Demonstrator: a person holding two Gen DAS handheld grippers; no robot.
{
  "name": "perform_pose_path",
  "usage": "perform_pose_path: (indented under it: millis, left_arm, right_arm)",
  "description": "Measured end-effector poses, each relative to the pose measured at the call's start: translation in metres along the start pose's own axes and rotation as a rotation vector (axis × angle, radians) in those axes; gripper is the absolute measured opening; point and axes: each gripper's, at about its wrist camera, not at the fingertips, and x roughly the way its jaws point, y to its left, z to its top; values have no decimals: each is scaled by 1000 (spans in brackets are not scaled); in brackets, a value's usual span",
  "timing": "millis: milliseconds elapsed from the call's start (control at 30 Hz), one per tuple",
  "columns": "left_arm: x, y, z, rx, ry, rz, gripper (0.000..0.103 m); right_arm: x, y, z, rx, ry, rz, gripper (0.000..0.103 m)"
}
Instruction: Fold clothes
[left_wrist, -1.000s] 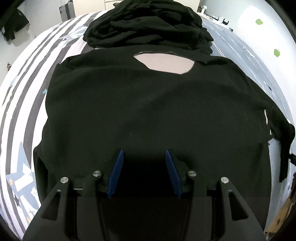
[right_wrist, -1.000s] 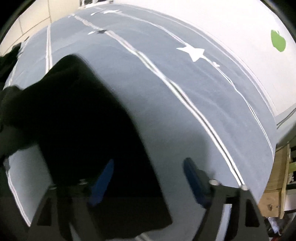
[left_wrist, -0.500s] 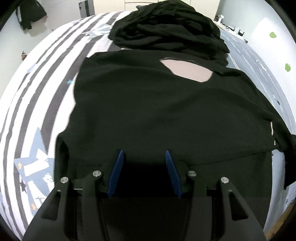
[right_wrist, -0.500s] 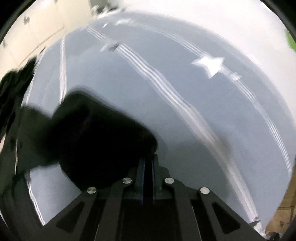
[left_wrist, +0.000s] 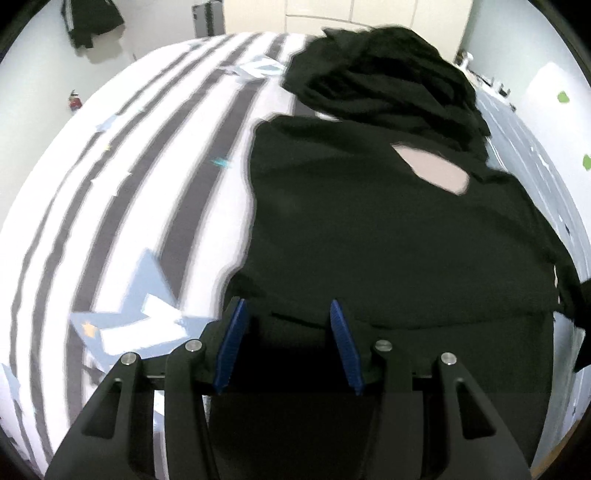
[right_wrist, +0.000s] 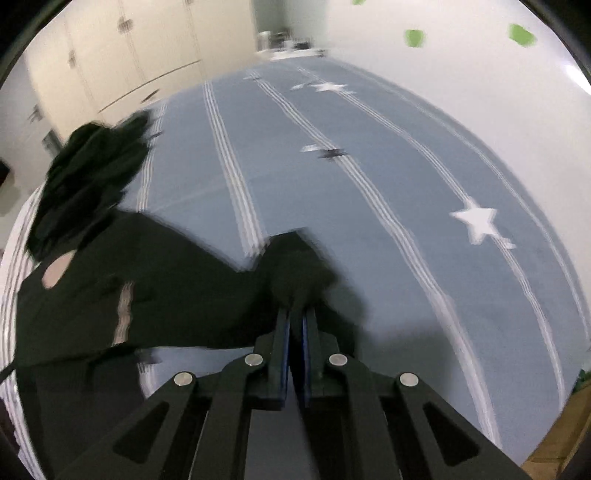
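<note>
A black long-sleeved top (left_wrist: 388, 229) lies spread flat on the bed, its neck opening (left_wrist: 432, 173) at the far side; it also shows in the right wrist view (right_wrist: 147, 280). My left gripper (left_wrist: 286, 314) is open, its blue pads over the top's lower left hem, holding nothing. My right gripper (right_wrist: 295, 317) is shut on the end of the top's right sleeve (right_wrist: 299, 269) and holds it raised above the blue sheet.
A heap of black clothes (left_wrist: 384, 81) lies beyond the collar, also in the right wrist view (right_wrist: 92, 166). The bedding is grey-and-white striped (left_wrist: 129, 192) on the left and blue with white stars (right_wrist: 369, 184) on the right. A white wall (right_wrist: 461, 55) borders the bed's right side.
My right gripper closed on the sleeve end and lifted it up, away from the sheet. My left gripper shifted left toward the top's lower left corner, still open.
</note>
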Motion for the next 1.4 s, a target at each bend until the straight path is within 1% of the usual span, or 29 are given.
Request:
perform_pose_path:
  millis: [67, 167, 267, 400, 433, 500, 533, 567, 600, 633, 700, 767, 867, 1033, 1133, 1200, 1233, 1300, 1367, 1400]
  left_arm:
    - [-3, 28, 5, -14, -11, 16, 45]
    - [-6, 69, 8, -29, -16, 35, 45]
    - [-11, 101, 8, -27, -17, 38, 45]
    - [-18, 136, 8, -23, -18, 35, 45]
    - [-18, 142, 7, -25, -17, 33, 45]
    - [-16, 152, 6, -34, -15, 29, 45]
    - [-15, 154, 6, -37, -12, 24, 45]
    - [-13, 153, 5, -40, -7, 16, 45]
    - [-12, 153, 4, -44, -2, 9, 44]
    - [-10, 152, 3, -47, 2, 2, 44]
    - [-5, 145, 2, -49, 12, -20, 44]
    - [-2, 132, 1, -46, 24, -58, 45]
    - [0, 98, 4, -32, 46, -160, 45]
    - [2, 34, 6, 21, 69, -316, 44]
    - [10, -2, 8, 69, 73, -328, 45]
    - [20, -18, 10, 89, 84, -299, 45]
    - [28, -24, 10, 83, 106, -297, 45]
    - [42, -33, 10, 64, 159, -307, 45]
    - [50, -43, 8, 84, 179, -324, 45]
    - [52, -50, 6, 113, 178, -325, 44]
  right_arm:
    - [5, 49, -5, -42, 12, 39, 5]
    - [13, 126, -14, -97, 38, 125, 5]
    - [22, 218, -23, -156, 66, 202, 5]
    - [42, 354, -31, -207, 105, 291, 5]
    - [46, 386, -32, -232, 125, 319, 6]
    - [52, 446, -35, -290, 174, 372, 10]
    - [51, 470, -37, -324, 188, 398, 17]
    - [49, 485, -38, -351, 192, 415, 23]
    - [46, 492, -40, -367, 185, 416, 39]
    - [44, 491, -40, -369, 172, 416, 47]
    - [41, 476, -39, -364, 148, 418, 48]
    - [41, 449, -36, -355, 149, 375, 48]
    - [45, 389, -33, -302, 169, 283, 48]
    - [40, 265, -29, -183, 144, 125, 48]
    - [38, 217, -27, -164, 124, 67, 48]
    - [42, 191, -28, -149, 122, 65, 48]
    - [46, 182, -29, -146, 125, 59, 48]
    - [51, 168, -31, -149, 128, 53, 48]
    - [57, 161, -32, -155, 131, 68, 48]
    - [62, 160, -33, -161, 134, 76, 49]
